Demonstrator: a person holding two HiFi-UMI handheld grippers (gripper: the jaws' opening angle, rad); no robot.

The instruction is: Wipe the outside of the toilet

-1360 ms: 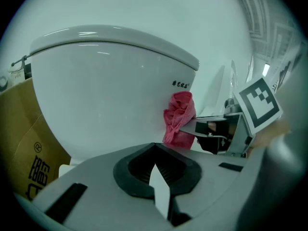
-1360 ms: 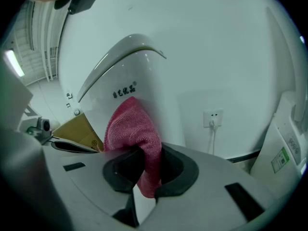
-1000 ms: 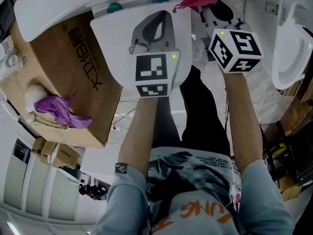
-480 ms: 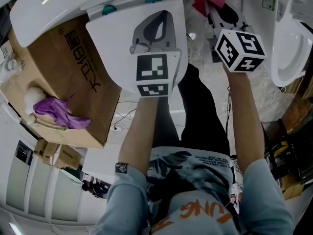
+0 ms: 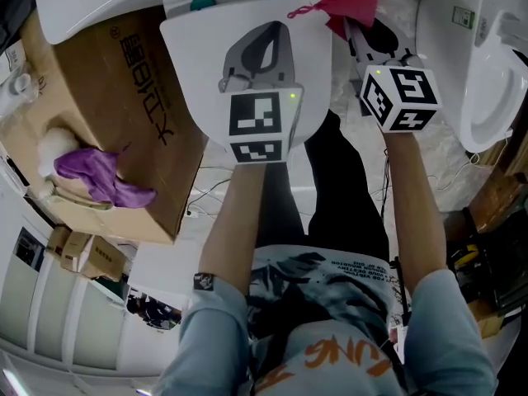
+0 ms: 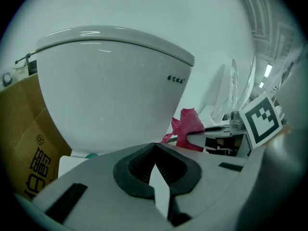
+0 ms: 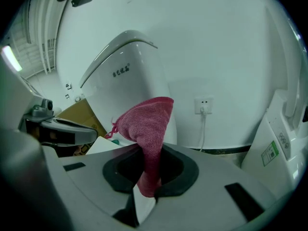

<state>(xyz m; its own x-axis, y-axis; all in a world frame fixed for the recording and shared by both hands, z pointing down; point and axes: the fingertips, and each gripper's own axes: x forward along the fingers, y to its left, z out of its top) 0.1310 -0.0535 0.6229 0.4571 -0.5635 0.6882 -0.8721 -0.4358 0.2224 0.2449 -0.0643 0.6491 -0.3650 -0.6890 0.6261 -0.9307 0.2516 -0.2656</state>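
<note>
Left gripper (image 6: 154, 148): jaws closed tip to tip, nothing between them; held over a flat white panel (image 5: 190, 64) with two teal knobs (image 5: 202, 2) at its far edge. Marker cube (image 5: 262, 124) at the rear, forearm behind it.

Right gripper (image 7: 147, 153): jaws clamped on a pink cloth (image 7: 147, 124), gripped by its lower end. Upper part of the cloth bunched into a cone above the jaws, a loose thread at its left. Marker cube (image 5: 400, 97) at the rear.

Toilet (image 7: 125, 76): white, glossy, small dark print on its side. Straight ahead of the left gripper and filling most of the left gripper view; up and to the left in the right gripper view, directly behind the cloth. Contact between cloth and toilet not discernible. In the head view, cloth just beside the far right corner of the white panel.

Cardboard box (image 5: 124, 114): brown, printed characters on its face, left of the panel. Purple cloth (image 5: 99, 180) lying crumpled on it.

Second toilet (image 5: 478, 64): white, at the right edge, well apart from both grippers.

Wall socket (image 7: 204, 104): white, plug and cable hanging from it, on the wall right of the toilet.
</note>
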